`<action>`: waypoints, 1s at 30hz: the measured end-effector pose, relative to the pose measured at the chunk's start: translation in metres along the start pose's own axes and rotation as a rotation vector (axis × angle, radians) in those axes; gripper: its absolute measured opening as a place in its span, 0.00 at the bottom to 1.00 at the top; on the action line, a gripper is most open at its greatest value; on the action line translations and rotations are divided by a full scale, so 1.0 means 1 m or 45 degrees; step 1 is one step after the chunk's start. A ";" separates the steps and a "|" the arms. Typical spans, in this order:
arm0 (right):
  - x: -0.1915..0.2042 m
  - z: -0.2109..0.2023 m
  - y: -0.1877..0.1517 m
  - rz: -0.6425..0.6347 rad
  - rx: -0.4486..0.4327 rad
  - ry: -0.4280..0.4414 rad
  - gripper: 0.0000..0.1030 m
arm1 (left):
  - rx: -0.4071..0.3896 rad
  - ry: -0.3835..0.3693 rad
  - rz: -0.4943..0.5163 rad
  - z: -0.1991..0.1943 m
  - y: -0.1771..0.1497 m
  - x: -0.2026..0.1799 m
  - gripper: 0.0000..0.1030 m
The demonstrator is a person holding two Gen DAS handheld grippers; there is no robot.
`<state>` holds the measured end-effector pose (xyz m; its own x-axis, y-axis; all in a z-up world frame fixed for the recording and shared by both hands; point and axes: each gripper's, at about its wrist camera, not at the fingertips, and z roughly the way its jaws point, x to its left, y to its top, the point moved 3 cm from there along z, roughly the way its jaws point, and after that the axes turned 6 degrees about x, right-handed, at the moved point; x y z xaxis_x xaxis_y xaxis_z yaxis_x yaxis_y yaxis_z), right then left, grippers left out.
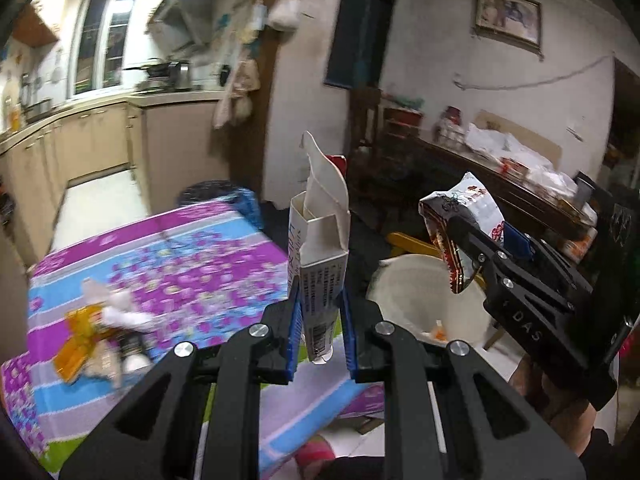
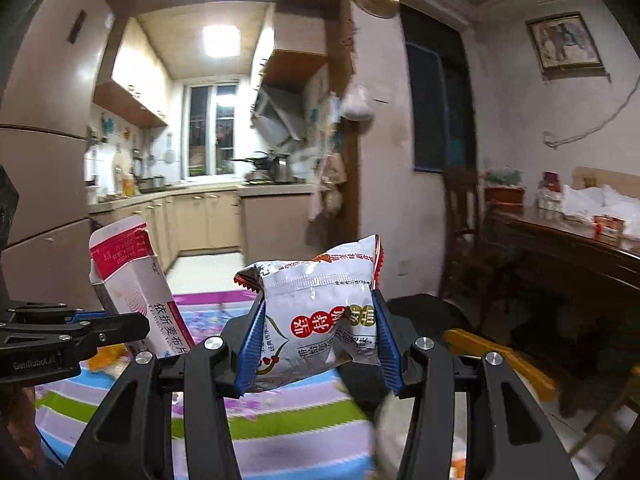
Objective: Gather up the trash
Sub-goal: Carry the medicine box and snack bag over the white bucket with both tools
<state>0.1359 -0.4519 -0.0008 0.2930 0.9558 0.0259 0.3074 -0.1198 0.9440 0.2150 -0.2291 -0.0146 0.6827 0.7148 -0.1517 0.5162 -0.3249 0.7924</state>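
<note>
My left gripper (image 1: 320, 332) is shut on a flattened white medicine box (image 1: 320, 264) with its top flap open, held upright past the edge of the flowered table. The same box (image 2: 136, 292) shows at the left of the right wrist view, in the left gripper (image 2: 132, 326). My right gripper (image 2: 318, 340) is shut on a white and red snack packet (image 2: 320, 312), its blue pads pressing both sides. From the left wrist view this packet (image 1: 460, 224) hangs above the white trash bin (image 1: 404, 292), which holds some scraps. An orange wrapper and crumpled tissue (image 1: 100, 328) lie on the table.
The table wears a purple, blue and green flowered cloth (image 1: 180, 264). A dark wooden sideboard (image 2: 568, 256) with bags stands at the right. A yellow stool (image 2: 500, 356) and a dark chair (image 2: 460, 220) are near the bin. A blue basket (image 1: 228, 200) sits beyond the table; kitchen counters behind.
</note>
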 end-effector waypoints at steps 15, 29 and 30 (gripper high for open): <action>-0.191 0.050 -0.022 0.227 0.385 -0.160 0.49 | 0.176 -0.370 0.114 0.113 0.048 -0.127 0.16; -0.243 0.128 -0.083 0.343 0.657 -0.154 0.49 | 0.609 -0.282 0.092 0.257 0.018 -0.152 0.16; -0.243 0.132 -0.088 0.342 0.670 -0.159 0.49 | 0.628 -0.273 0.094 0.262 0.015 -0.151 0.16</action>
<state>0.1570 -0.7094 -0.1333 0.5171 0.8385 0.1721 0.6052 -0.5003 0.6193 0.2547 -0.5040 -0.1347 0.7900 0.5535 -0.2638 0.6090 -0.6585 0.4421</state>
